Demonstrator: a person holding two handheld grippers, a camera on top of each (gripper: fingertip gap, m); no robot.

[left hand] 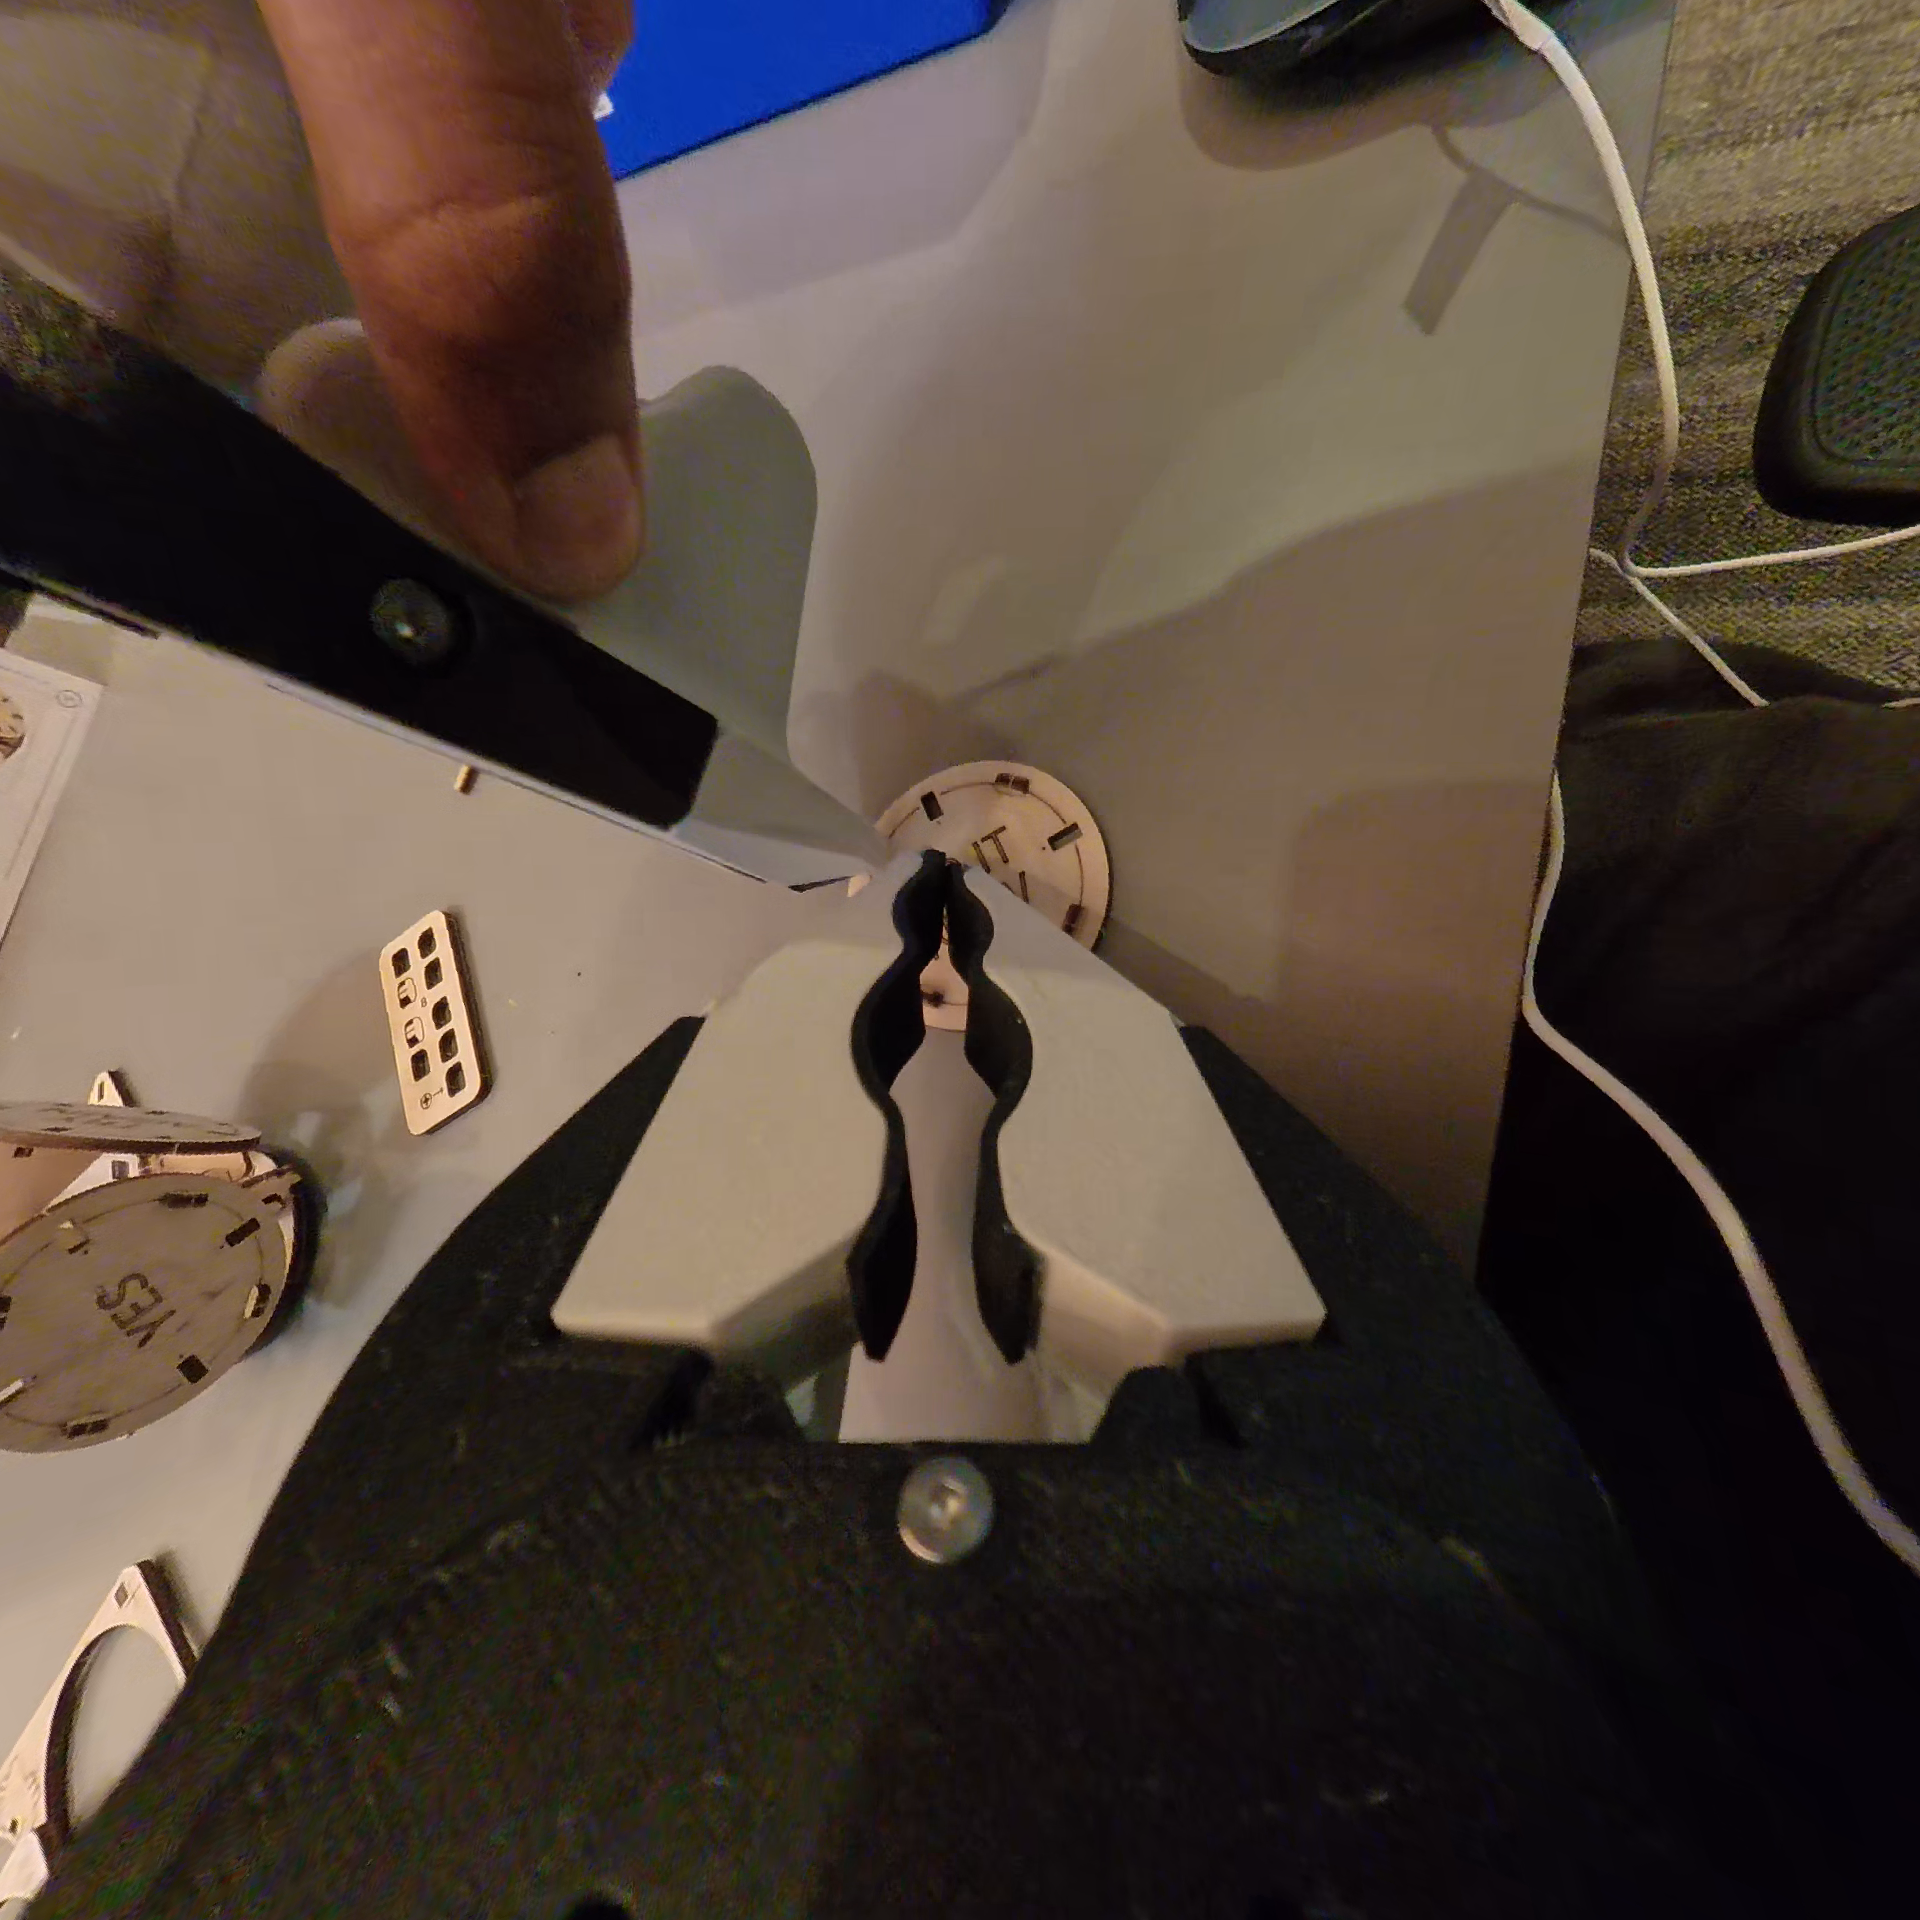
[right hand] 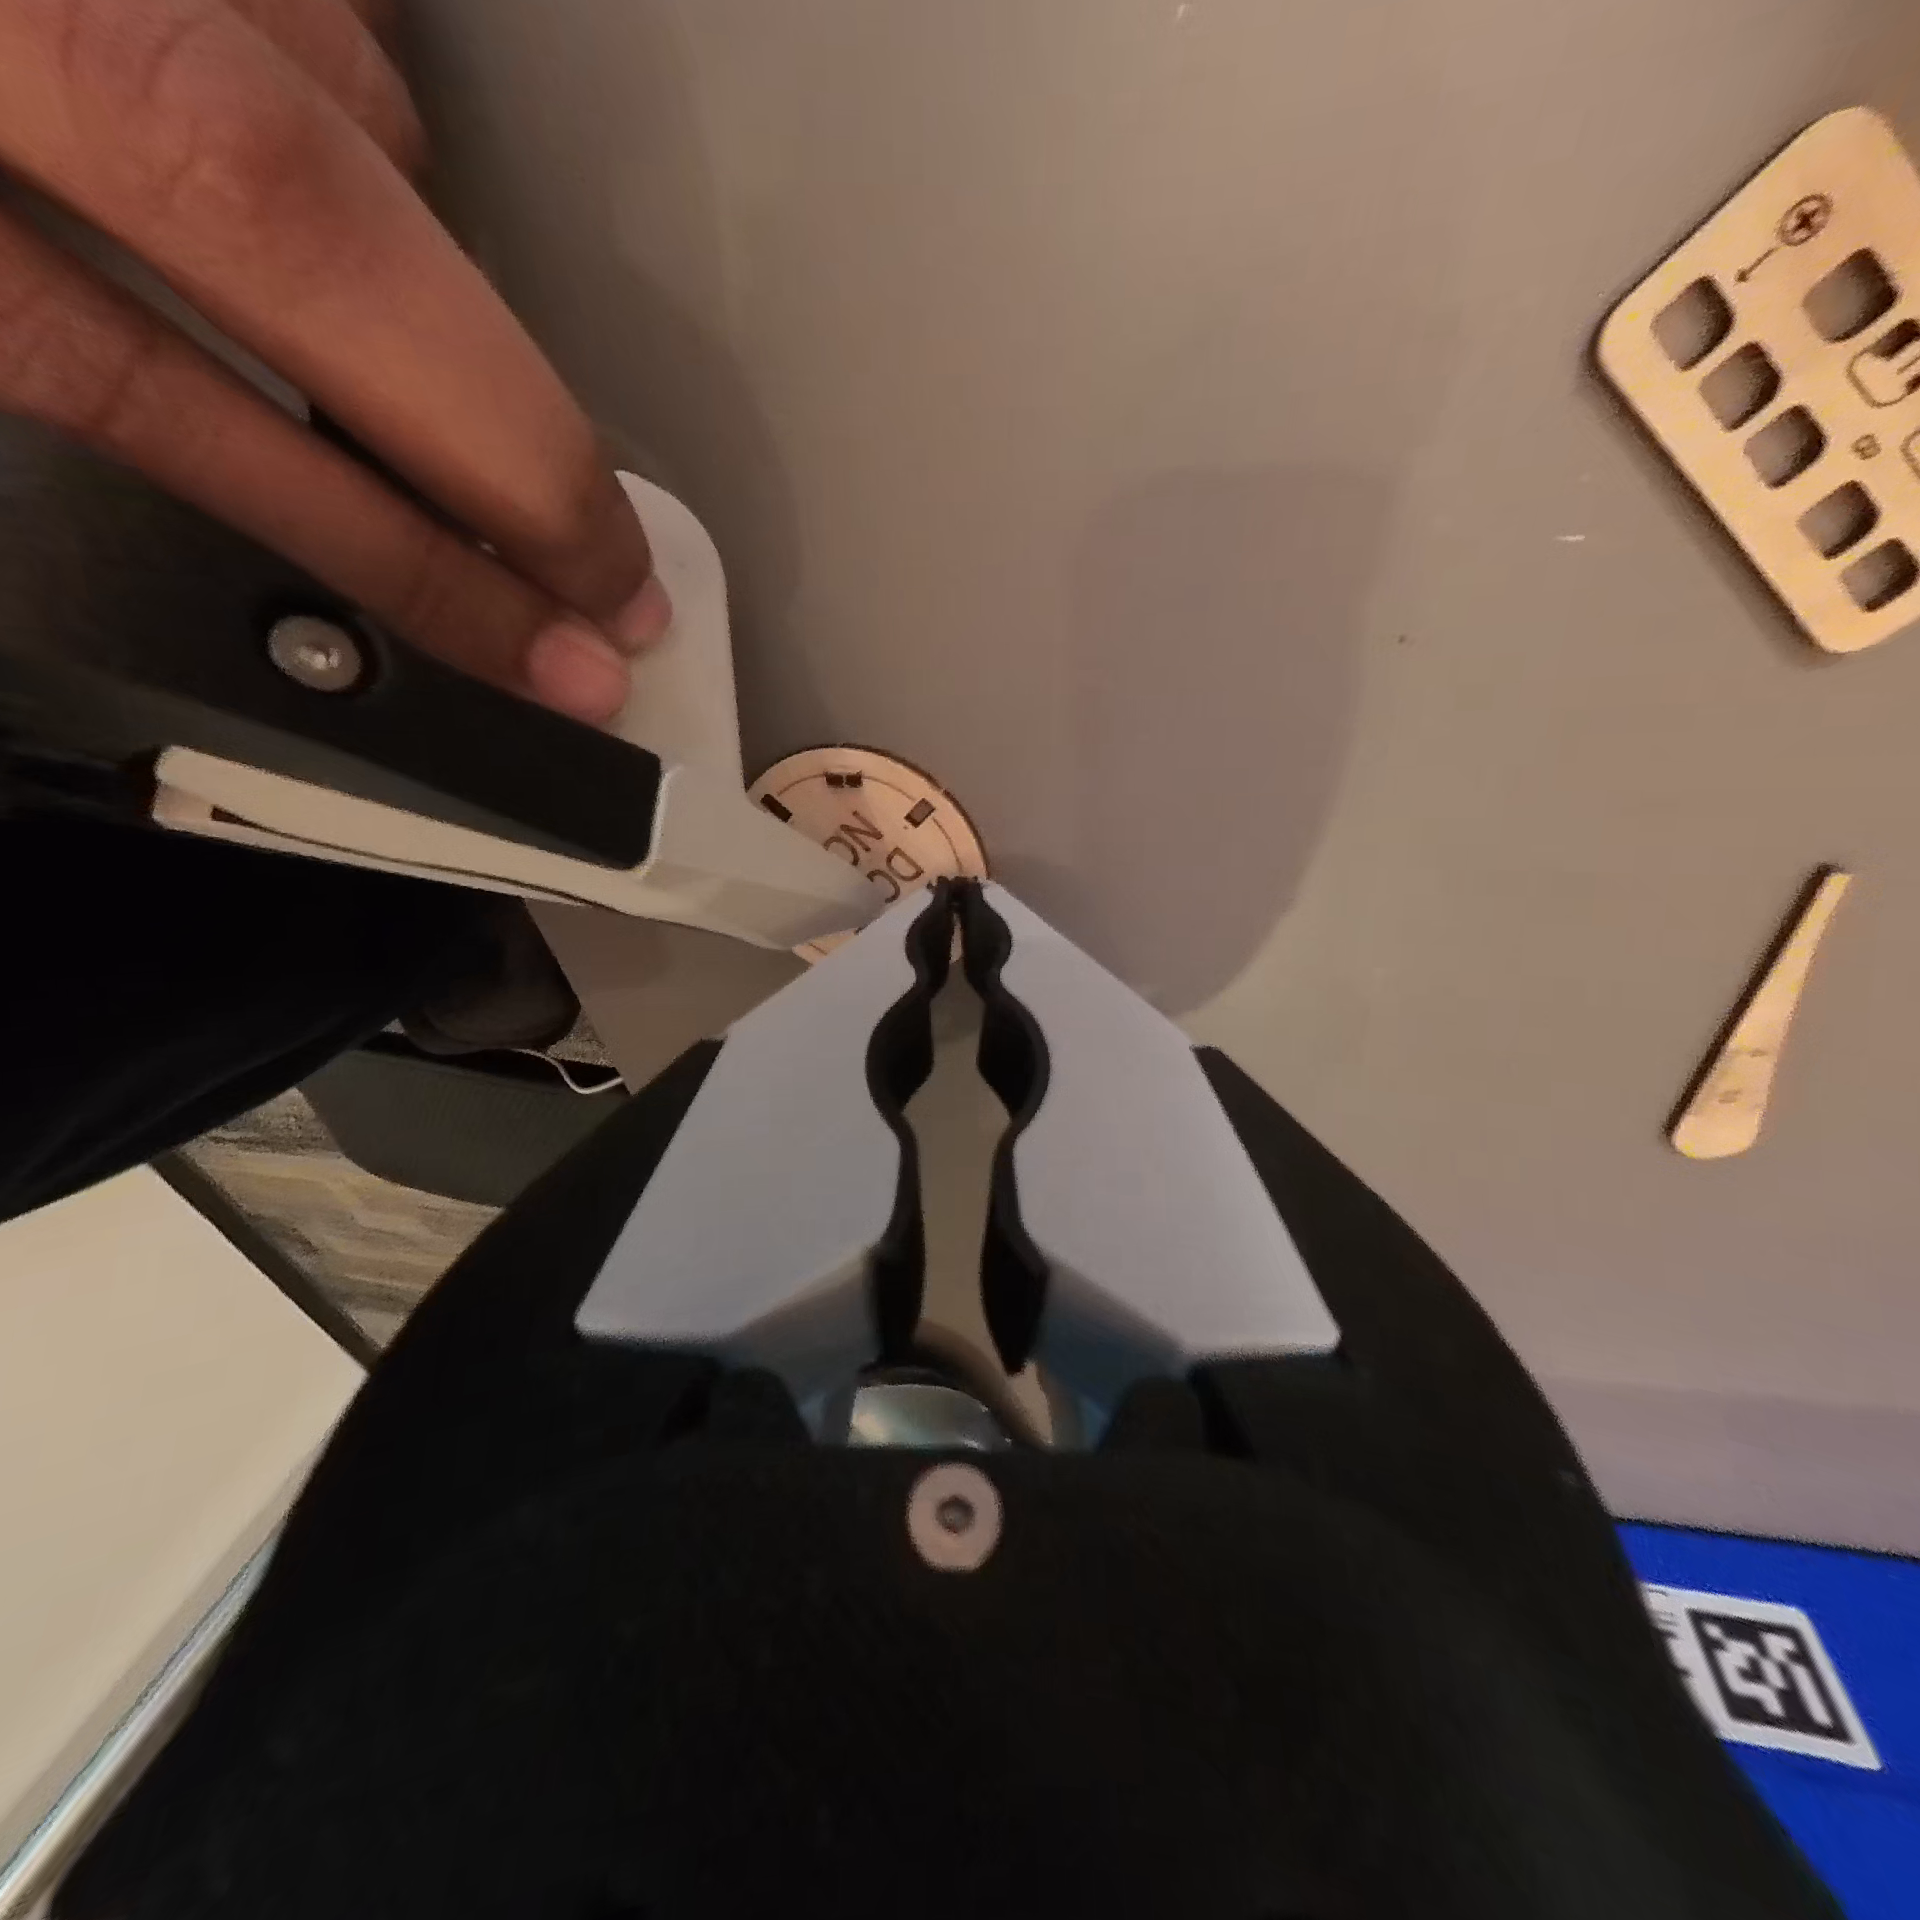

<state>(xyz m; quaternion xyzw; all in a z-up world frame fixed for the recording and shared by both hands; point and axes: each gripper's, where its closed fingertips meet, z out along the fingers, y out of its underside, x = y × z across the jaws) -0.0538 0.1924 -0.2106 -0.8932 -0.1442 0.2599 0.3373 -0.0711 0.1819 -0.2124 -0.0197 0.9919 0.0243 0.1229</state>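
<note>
Both grippers meet tip to tip over a small round wooden disc (left hand: 1023, 847) lying flat on the grey table (left hand: 1299, 675) near its edge. Left gripper (left hand: 940, 862): jaws closed, tips together, nothing between them, right at the disc face. Right gripper (right hand: 958, 885): jaws closed too, bare, tips at the disc's (right hand: 883, 821) edge.

Left wrist view only: white cable (left hand: 1621, 260) running off the table, carpet, black chair (left hand: 1849, 384), blue box (left hand: 810, 73) at top, bigger slotted wooden discs (left hand: 135, 1299) at far left, tiny wooden peg (left hand: 464, 777).

Right wrist view only: slim curved wooden piece (right hand: 1766, 1018), blue item w/ white code sticker (right hand: 1766, 1683).

Both views: wooden plate w/ rows of square holes (left hand: 431, 1023), well apart from the small disc. Each view also shows the other gripper coming in from the left w/ a hand (right hand: 312, 343) on it.
</note>
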